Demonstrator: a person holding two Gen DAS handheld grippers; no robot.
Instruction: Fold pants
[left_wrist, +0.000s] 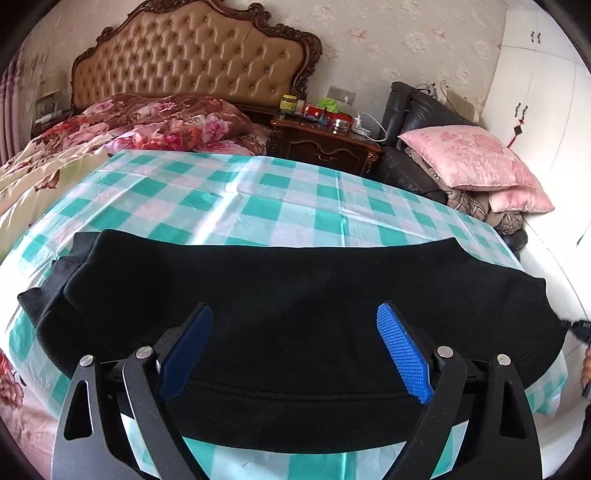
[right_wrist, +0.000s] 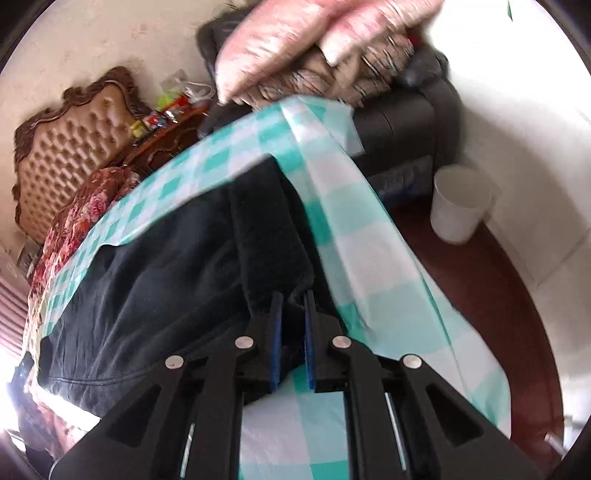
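one pair of black pants, two claws, left claw, right claw, two pink pillows, one white bin

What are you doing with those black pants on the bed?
A person is folding black pants with a gripper tool in each hand. The pants lie spread across a green-and-white checked cloth on the bed. The right gripper is pinched shut on one end of the pants, near the cloth's edge. The left gripper is wide open above the middle of the pants and holds nothing. The fold is not finished yet.
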